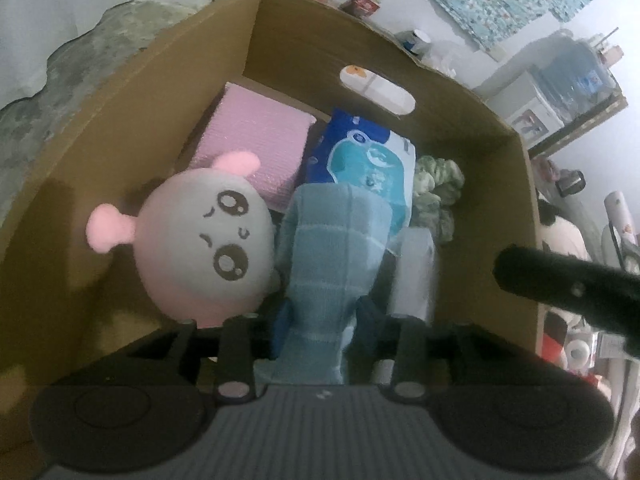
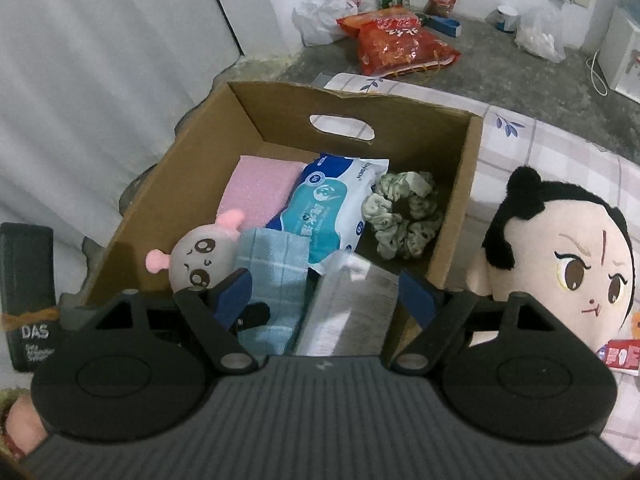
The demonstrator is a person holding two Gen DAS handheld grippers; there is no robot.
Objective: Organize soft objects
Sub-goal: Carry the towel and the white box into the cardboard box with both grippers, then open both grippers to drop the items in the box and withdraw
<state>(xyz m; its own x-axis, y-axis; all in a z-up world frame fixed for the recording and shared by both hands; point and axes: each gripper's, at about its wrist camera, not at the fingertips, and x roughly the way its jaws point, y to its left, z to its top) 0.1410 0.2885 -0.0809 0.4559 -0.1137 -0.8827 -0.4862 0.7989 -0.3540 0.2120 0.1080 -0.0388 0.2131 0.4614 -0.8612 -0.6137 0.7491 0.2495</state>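
A cardboard box [image 2: 456, 184] holds a pink sponge [image 2: 260, 190], a blue wipes pack [image 2: 332, 208], a green scrunchie [image 2: 404, 216], a grey-pink plush ball [image 2: 196, 260] and a silver tissue pack [image 2: 352, 304]. My left gripper [image 1: 326, 316] is shut on a light blue towel [image 1: 332, 256], held inside the box beside the plush ball [image 1: 200, 248]. My right gripper [image 2: 326, 292] is open above the box's near edge; the towel [image 2: 276, 280] and silver pack lie between its fingers. A big-headed doll [image 2: 560, 264] with black hair lies on the checked cloth right of the box.
A dark bottle [image 2: 28, 292] stands left of the box. A red snack bag [image 2: 400, 40], plastic bags, bottles and a cup sit on the concrete floor behind. A white curtain hangs at the left. A small red packet [image 2: 620, 354] lies by the doll.
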